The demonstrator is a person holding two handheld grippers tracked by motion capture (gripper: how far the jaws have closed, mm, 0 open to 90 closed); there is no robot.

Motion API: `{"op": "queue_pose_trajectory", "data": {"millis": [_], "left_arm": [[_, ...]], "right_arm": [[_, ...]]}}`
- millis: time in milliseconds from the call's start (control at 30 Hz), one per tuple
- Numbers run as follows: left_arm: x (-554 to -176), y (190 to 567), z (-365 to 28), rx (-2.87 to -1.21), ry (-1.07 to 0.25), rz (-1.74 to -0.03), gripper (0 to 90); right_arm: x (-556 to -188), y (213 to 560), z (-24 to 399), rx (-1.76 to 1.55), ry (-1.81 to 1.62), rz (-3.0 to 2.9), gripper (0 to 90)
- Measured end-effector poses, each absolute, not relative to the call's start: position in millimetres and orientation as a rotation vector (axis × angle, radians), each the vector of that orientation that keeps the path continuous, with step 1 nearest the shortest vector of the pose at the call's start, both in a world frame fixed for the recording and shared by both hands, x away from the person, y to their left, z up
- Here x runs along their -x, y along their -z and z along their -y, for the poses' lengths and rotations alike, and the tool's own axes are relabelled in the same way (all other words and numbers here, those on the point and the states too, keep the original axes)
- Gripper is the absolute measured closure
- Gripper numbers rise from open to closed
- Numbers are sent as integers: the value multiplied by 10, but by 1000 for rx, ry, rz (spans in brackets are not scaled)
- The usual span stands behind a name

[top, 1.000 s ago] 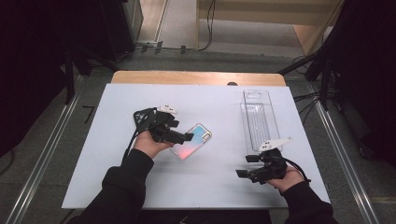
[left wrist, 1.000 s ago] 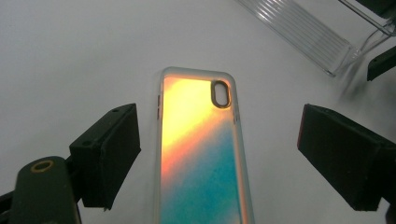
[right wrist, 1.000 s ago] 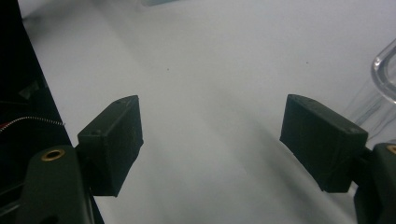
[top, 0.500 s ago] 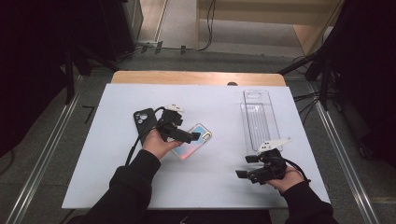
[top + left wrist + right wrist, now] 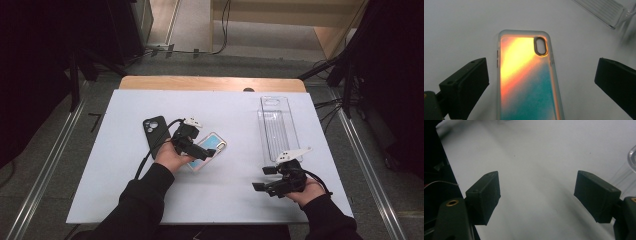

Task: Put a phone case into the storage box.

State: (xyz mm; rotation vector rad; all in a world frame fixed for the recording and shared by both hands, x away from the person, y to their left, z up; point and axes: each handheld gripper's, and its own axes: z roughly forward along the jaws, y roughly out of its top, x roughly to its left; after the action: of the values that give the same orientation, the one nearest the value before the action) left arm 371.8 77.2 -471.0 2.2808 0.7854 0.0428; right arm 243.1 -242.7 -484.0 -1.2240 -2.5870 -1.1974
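A phone case [image 5: 209, 149] with an orange-to-teal gradient lies flat on the white table [image 5: 225, 107]. My left gripper [image 5: 202, 152] hovers just over it. In the left gripper view the phone case [image 5: 526, 80] lies between the wide-apart jaws of the left gripper [image 5: 541, 75], and neither pad touches it. These jaws have just been opening. My right gripper [image 5: 263, 179] rests near the table's front right. The right gripper [image 5: 536, 195] stands open over bare table with nothing between its pads.
A black phone [image 5: 152, 131] lies face down left of my left hand. A clear plastic tray [image 5: 277, 127] stands at the right rear, its corner also showing as the clear tray [image 5: 604, 10] and clear tray [image 5: 631, 157]. A wooden edge [image 5: 210, 83] borders the far side.
My left gripper has shifted slightly right and lower over the gradient case, uncovering the black phone. The right hand and the case have stayed put.
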Motion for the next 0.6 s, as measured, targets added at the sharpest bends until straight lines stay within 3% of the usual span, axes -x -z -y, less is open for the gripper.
{"op": "queue_pose_trajectory", "data": {"millis": [600], "left_arm": [[-3737, 4914, -749, -2331, -79, -813, 0]], "right_arm": [[-2425, 4838, 2418, 1220, 1189, 2598, 191]]}}
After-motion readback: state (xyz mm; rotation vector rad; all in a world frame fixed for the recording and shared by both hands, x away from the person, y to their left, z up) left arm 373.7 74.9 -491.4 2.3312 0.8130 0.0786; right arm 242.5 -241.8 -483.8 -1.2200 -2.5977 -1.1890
